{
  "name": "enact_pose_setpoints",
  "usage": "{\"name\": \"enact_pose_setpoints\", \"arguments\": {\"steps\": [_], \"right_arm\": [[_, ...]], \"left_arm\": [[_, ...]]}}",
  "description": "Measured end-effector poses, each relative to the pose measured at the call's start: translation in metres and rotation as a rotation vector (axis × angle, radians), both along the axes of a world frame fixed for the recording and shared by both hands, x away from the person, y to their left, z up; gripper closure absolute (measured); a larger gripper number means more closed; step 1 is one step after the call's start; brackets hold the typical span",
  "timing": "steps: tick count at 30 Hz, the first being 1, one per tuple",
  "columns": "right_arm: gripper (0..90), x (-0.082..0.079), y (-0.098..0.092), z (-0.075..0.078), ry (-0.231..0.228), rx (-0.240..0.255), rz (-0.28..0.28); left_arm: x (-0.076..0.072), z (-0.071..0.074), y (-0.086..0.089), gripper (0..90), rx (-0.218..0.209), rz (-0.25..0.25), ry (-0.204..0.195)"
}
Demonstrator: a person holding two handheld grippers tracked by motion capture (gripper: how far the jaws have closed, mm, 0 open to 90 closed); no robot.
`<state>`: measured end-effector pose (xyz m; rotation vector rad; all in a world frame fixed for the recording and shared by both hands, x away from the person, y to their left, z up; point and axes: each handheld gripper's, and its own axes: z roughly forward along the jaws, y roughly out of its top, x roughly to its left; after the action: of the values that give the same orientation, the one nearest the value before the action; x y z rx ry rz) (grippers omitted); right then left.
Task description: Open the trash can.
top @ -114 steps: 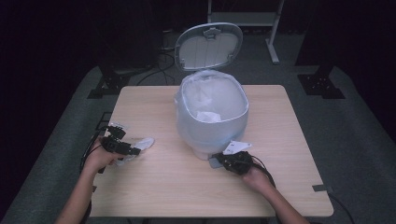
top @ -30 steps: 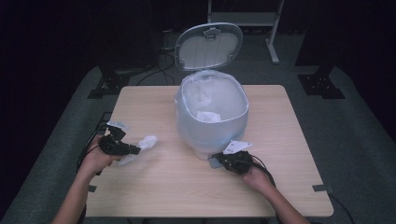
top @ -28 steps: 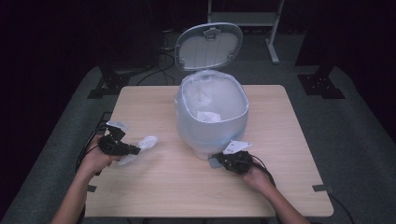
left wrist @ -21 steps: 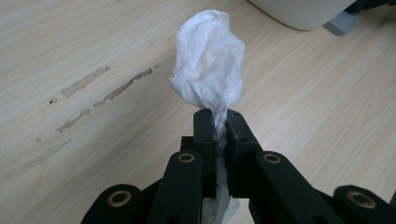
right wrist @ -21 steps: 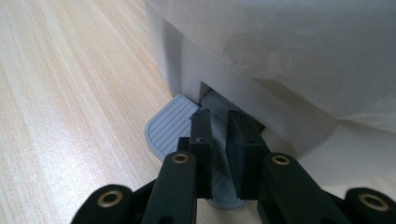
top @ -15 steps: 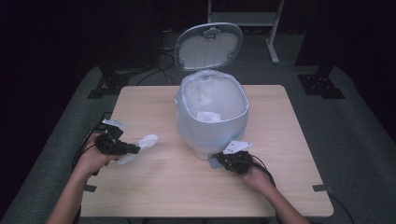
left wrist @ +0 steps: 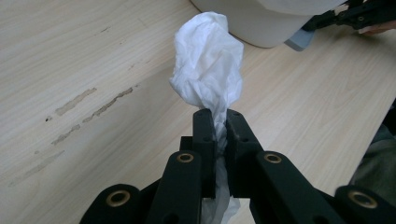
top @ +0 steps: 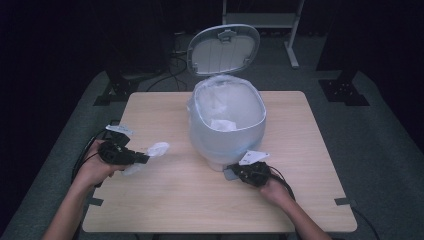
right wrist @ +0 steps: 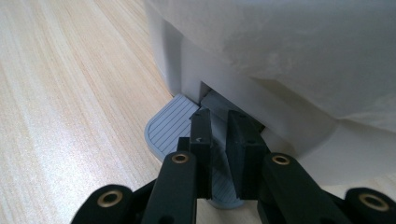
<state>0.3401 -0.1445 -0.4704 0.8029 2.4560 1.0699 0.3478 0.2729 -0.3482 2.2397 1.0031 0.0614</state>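
Pedal bin with its lid up on the worktop, a gripper working at each side.

The left gripper pinches a crumpled white tissue between its fingers, held near the worktop's left edge. The right gripper rests on the grey ribbed pedal at the foot of the white bin; its fingers stand slightly apart over the pedal, gripping nothing. The bin, lined with a clear bag, stands mid-worktop with its lid toward the far edge. No writing or brand can be read anywhere.
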Motion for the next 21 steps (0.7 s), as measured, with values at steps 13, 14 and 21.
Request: {"name": "enact_pose_setpoints", "arguments": {"steps": [13, 14, 21], "right_arm": [[79.9, 0.000, 0.000, 0.000, -0.002, -0.001, 0.002], [79.9, 0.000, 0.000, 0.000, -0.002, -0.002, 0.002], [79.9, 0.000, 0.000, 0.000, -0.004, -0.004, 0.003]], "left_arm": [[-0.010, 0.018, -0.012, 83.4, -0.009, -0.054, -0.006], [-0.010, 0.020, -0.014, 83.5, -0.007, -0.056, -0.009], [-0.014, 0.032, -0.018, 84.2, -0.019, -0.073, -0.018]]}}
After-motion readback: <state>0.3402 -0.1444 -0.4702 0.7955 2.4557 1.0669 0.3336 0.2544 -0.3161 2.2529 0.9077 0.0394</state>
